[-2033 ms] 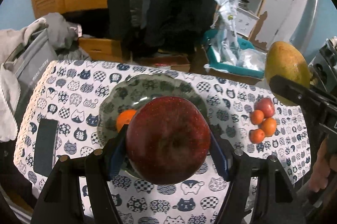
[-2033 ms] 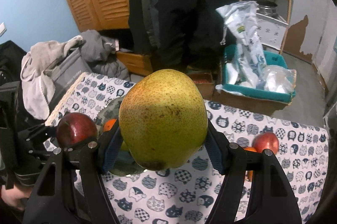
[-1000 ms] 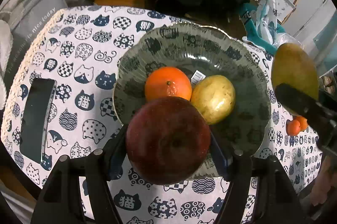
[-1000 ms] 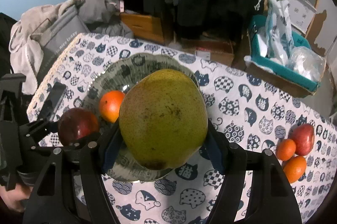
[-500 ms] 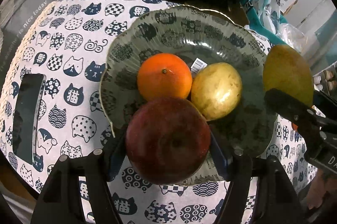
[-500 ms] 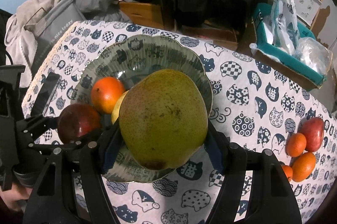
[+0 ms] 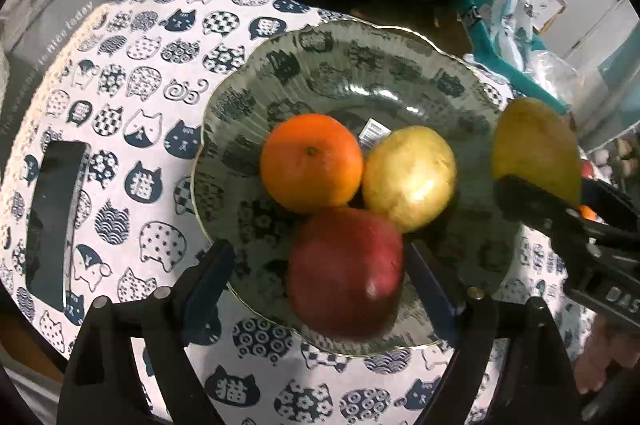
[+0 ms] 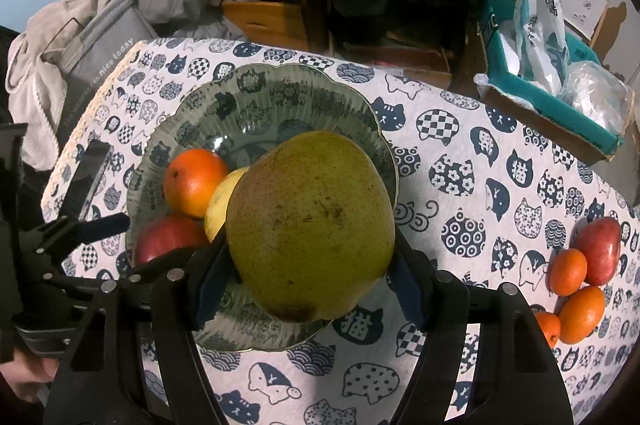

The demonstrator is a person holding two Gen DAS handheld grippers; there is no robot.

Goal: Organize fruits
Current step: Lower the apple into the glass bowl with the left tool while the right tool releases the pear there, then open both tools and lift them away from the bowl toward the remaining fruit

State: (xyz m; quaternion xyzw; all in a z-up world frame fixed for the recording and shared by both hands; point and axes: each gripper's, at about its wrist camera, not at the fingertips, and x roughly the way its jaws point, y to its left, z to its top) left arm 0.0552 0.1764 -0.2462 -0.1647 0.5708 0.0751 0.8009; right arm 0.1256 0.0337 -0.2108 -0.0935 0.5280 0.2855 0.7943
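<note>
A dark red apple (image 7: 346,273) lies in the grey glass plate (image 7: 320,57), against an orange (image 7: 312,163) and a yellow fruit (image 7: 408,177). My left gripper (image 7: 318,261) straddles the apple; its jaws are opening and the pads stand clear of the apple on both sides. My right gripper (image 8: 310,265) is shut on a large green pear (image 8: 312,221) and holds it above the plate's (image 8: 280,105) near right part. In the left wrist view the pear (image 7: 532,145) hangs over the plate's right rim. The apple (image 8: 168,237) shows in the right wrist view too.
A dark phone (image 7: 52,217) lies on the cat-print cloth left of the plate. Several small oranges and a red apple (image 8: 580,265) cluster at the table's right. A grey bag with clothes (image 8: 80,45) and a teal box of plastic bags (image 8: 540,65) stand beyond the far edge.
Both grippers have come down over the plate. The left jaws have spread and the apple has dropped out of them onto the plate. The pear stays gripped.
</note>
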